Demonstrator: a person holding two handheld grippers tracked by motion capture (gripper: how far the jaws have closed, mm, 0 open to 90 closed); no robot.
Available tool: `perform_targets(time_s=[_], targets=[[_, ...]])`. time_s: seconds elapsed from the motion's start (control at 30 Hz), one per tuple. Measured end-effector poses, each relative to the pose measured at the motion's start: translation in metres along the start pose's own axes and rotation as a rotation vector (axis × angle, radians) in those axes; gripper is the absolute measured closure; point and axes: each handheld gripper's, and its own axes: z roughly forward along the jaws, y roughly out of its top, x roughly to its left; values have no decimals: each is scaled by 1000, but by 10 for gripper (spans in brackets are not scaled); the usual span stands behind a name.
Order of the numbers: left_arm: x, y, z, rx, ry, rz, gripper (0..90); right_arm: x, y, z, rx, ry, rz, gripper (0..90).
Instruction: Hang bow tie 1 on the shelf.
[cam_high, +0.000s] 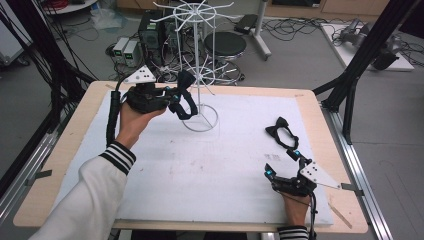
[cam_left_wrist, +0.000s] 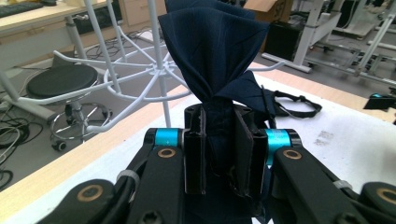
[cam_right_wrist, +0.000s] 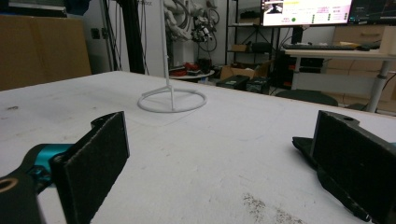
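On the table (cam_high: 320, 125), white wire rack (cam_high: 199, 65) at far centre. Beside it, left gripper (cam_high: 181, 100) pinching navy bow tie (cam_left_wrist: 219, 65). Near right, right gripper (cam_high: 282, 165) spread wide; second bow tie (cam_high: 281, 132) just beyond.

No legible text, label, brand, number or sign anywhere. Coloured bands and rows of writing on the monitor (cam_right_wrist: 307, 11) at the back of the right gripper view, too small and blurred to read (yellow, pink and white patches, nothing more). Green lit displays on the two small grey boxes (cam_high: 126, 51) on the floor beyond the table, figures not readable.
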Motion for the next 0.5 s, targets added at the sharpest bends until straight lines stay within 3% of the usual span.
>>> perform_targets(time_s=[0.17,0.5], targets=[[1,-1,4,0,13,-14,755,-1,0,0,-3,-1,-6,36],[1,-3,9,18,30,-4,755,0,0,0,0,0,-1,36]])
